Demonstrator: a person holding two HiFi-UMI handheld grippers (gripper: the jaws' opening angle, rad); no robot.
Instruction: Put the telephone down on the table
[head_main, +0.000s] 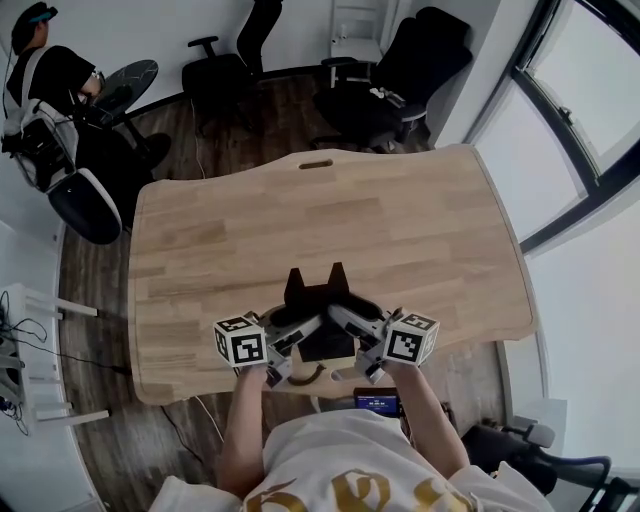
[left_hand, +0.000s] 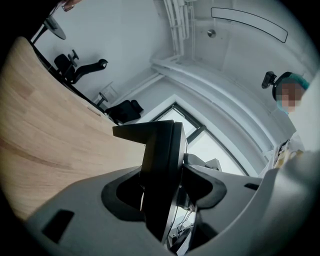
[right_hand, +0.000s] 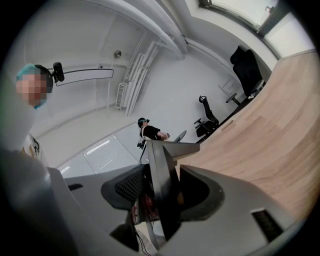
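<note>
- White shirt w/ gold print (head_main: 335, 470) on the person holding the rig fills 6 o'clock of the head view, forearms reaching fwd to both tools.
- Left gripper (head_main: 300, 328), w/ its marker cube at approx 7 o'clock of the bench, points inward to the right. Its fingers (left_hand: 120, 192) are clamped on the black angular telephone (head_main: 318, 300), one pad each side of the body.
- Right gripper (head_main: 345, 320), cube at approx 5 o'clock, points inward to the left. Its fingers (right_hand: 129, 186) are likewise clenched on the same telephone (right_hand: 162, 192), ribbed pad against its flank.
- Telephone sits between the 2 grippers over the near edge of the light wooden bench (head_main: 400, 230), at 6 o'clock on the top. Two pointed black ends aim toward 12 o'clock. Can't tell if it touches the wood.
- Left gripper view: telephone (left_hand: 162, 165) runs up the middle, bench wood at 9 o'clock, window at centre.
- Bench top has an oval slot (head_main: 316, 163) at its 12 o'clock edge.
- Black office chairs (head_main: 400, 70) stand beyond the bench at 12–1 o'clock.
- Second person, seated, dark top (head_main: 50, 80), at approx 10 o'clock, well apart from the bench.
- Dark-framed window (head_main: 570, 130) at 2–3 o'clock.
</note>
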